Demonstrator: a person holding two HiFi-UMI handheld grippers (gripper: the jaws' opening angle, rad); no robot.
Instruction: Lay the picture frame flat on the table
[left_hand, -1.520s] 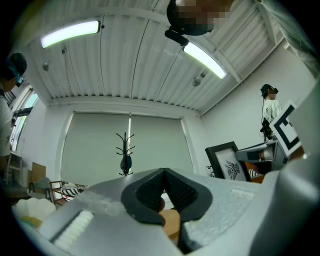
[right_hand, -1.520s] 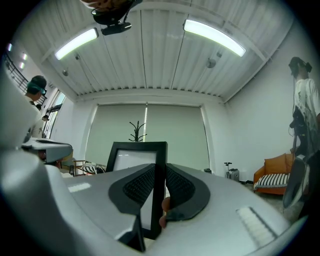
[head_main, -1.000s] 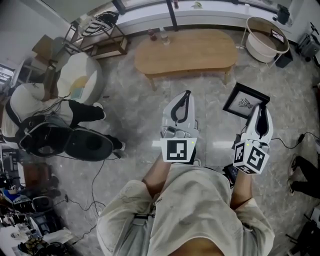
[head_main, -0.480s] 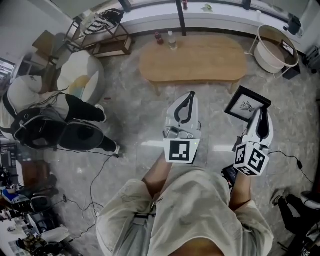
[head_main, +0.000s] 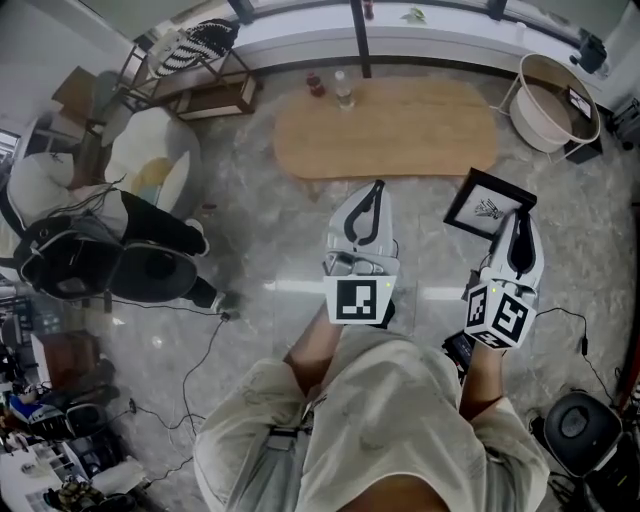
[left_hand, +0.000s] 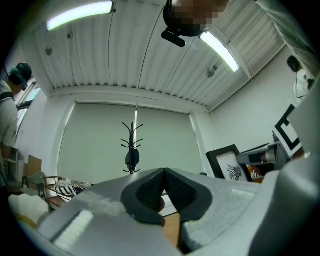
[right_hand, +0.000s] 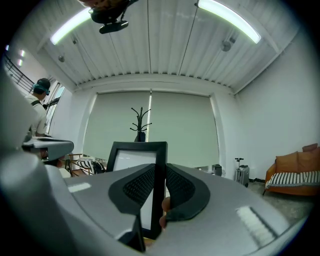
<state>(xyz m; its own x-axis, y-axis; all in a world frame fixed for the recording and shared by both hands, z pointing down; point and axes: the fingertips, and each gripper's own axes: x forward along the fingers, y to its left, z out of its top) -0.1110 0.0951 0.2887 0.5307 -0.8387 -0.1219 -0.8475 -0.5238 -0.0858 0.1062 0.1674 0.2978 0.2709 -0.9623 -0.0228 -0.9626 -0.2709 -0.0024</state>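
A black picture frame (head_main: 488, 205) with a white mat and a dark drawing is held up in the air, right of the oval wooden table (head_main: 400, 130). My right gripper (head_main: 521, 214) is shut on its side edge. In the right gripper view the frame's black edge (right_hand: 160, 150) stands upright between the pads of the right gripper (right_hand: 156, 168). My left gripper (head_main: 376, 186) is shut with nothing in it, its tips short of the table's near edge. In the left gripper view the pads of the left gripper (left_hand: 164, 170) meet, and the frame (left_hand: 227, 162) shows at the right.
Two bottles (head_main: 343, 90) stand at the table's far edge. A white round basket (head_main: 556, 95) stands at the right, a rack (head_main: 195, 55) at the back left. A person (head_main: 100, 255) sits on the floor at the left. Cables (head_main: 200, 350) trail across the floor, and a coat stand (left_hand: 132, 145) is beyond.
Both grippers have been carried across the floor toward the table, the frame still in the right one. Neither grip has changed.
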